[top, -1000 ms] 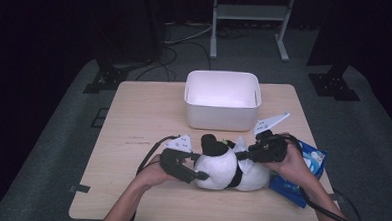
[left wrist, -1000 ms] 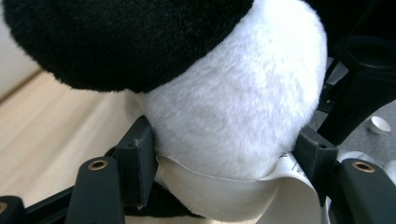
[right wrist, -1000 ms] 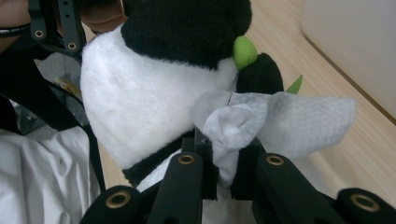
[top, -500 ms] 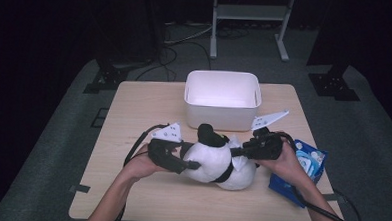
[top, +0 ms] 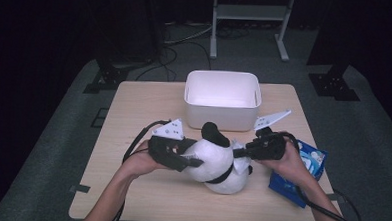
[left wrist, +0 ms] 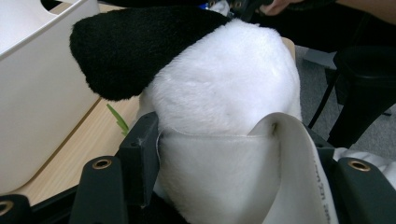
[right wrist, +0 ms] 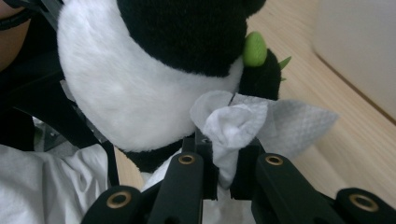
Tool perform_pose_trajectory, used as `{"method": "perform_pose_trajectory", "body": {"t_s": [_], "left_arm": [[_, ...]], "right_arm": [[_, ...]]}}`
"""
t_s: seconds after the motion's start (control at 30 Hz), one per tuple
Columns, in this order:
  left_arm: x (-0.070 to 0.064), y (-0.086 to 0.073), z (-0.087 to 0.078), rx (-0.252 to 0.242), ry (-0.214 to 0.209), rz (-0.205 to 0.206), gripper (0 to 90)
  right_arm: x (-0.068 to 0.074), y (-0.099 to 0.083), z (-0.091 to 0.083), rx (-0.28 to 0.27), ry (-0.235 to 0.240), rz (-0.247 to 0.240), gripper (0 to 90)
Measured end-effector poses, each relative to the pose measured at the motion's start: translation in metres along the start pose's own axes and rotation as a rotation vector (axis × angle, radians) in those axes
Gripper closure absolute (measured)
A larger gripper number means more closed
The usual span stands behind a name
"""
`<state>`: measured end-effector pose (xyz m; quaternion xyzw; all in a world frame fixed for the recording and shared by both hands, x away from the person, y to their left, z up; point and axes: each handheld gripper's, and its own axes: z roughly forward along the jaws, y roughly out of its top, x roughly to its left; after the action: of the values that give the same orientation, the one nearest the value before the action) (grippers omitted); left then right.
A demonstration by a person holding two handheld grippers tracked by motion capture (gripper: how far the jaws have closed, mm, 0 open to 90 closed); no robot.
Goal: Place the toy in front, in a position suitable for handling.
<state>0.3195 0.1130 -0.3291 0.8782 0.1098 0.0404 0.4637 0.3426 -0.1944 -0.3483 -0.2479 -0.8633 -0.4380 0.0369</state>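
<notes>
High view, left claw [top: 194,162] gripping panda plush [top: 217,161]

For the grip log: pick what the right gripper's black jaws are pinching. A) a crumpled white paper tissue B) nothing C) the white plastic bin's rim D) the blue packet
A: in the right gripper view, the right gripper has its jaws closed on a crumpled white paper tissue, pressed against the black-and-white plush panda toy.
</notes>
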Motion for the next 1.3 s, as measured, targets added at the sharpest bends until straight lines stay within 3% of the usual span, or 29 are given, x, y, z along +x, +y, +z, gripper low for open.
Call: {"method": "perform_pose_trajectory", "body": {"t_s": [0.2, 0.43, 1.0, 1.3], "left_arm": [[-0.004, 0.007, 0.005, 0.005, -0.003, 0.014, 35.8], [-0.006, 0.012, 0.009, 0.009, -0.003, 0.022, 35.1], [-0.01, 0.02, 0.016, 0.017, -0.004, 0.041, 34.6], [-0.011, 0.023, 0.017, 0.005, -0.01, 0.044, 28.1]], "right_arm": [[0.006, 0.012, -0.023, -0.023, -0.016, -0.021, 83.8], [0.018, 0.034, -0.032, -0.039, -0.025, -0.076, 83.8], [0.04, 0.076, -0.018, -0.006, -0.004, -0.161, 83.7], [0.037, 0.071, -0.011, 0.03, -0.012, -0.153, 83.7]]}}
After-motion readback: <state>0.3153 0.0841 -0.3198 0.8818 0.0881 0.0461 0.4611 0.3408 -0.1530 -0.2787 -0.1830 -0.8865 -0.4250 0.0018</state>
